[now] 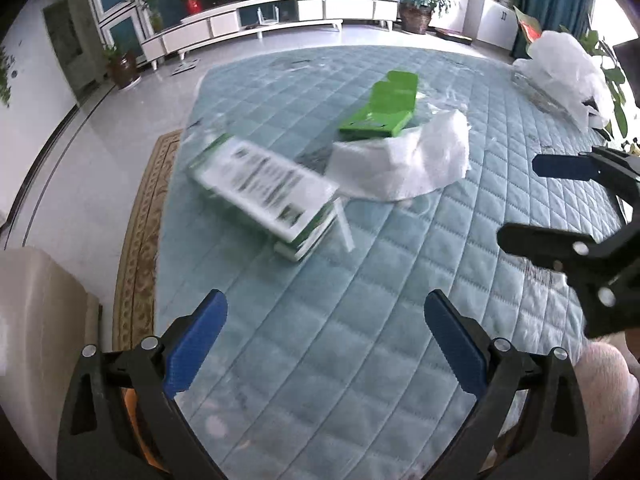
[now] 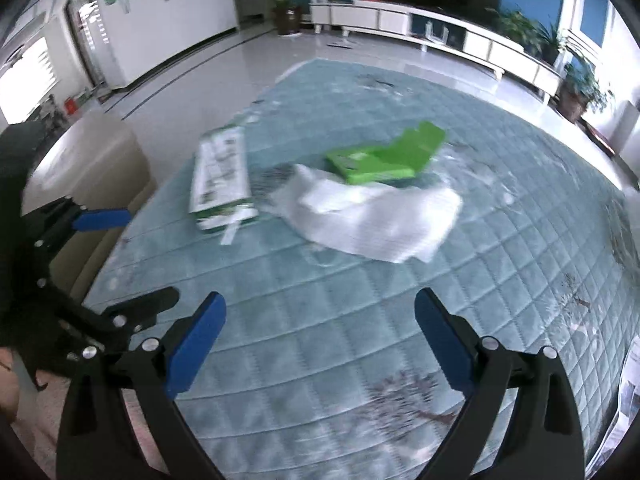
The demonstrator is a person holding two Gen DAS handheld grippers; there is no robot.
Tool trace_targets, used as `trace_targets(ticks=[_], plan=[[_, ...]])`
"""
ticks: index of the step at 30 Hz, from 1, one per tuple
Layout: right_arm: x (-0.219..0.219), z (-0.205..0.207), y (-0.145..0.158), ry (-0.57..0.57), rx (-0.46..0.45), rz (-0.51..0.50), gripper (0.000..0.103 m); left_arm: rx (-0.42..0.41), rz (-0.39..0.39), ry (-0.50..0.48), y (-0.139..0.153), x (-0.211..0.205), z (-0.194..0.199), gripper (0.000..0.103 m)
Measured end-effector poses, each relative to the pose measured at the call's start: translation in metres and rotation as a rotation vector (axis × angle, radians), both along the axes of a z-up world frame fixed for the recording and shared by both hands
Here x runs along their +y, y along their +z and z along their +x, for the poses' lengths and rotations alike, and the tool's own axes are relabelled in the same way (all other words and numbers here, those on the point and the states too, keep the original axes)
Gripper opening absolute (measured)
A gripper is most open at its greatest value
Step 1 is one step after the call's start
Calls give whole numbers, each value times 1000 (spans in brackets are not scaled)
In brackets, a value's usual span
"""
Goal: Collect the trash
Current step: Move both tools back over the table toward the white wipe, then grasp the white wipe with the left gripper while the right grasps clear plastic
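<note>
Three pieces of trash lie on a table with a quilted teal cover (image 1: 360, 320) (image 2: 360, 340): a white and green carton (image 1: 268, 196) (image 2: 222, 180), a bright green flattened box (image 1: 384, 108) (image 2: 388, 158) and a crumpled white tissue (image 1: 404, 164) (image 2: 376, 216) partly under the green box. My left gripper (image 1: 326, 344) is open and empty, hovering above the cover short of the carton. My right gripper (image 2: 320, 344) is open and empty, short of the tissue. Each gripper shows in the other's view, the right (image 1: 560, 208) and the left (image 2: 112, 264).
A white plastic bag (image 1: 568, 76) sits at the table's far right corner. A beige sofa arm (image 1: 36, 304) (image 2: 88, 160) stands left of the table. A patterned rug (image 1: 140, 240) lies on the tiled floor. A white TV cabinet (image 1: 280, 16) and potted plants line the far wall.
</note>
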State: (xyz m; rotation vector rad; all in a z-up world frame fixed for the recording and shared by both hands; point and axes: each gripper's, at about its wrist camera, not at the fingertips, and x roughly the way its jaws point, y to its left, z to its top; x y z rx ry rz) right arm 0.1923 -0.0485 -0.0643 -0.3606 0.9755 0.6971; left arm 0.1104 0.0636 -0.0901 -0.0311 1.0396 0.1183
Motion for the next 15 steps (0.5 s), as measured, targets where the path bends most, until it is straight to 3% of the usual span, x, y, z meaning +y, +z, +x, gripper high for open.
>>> trace_targets(ticks=[15], plan=[[-18,85,-33,-84,45,3,93,18,-26,-60,-9,-31,82,97]])
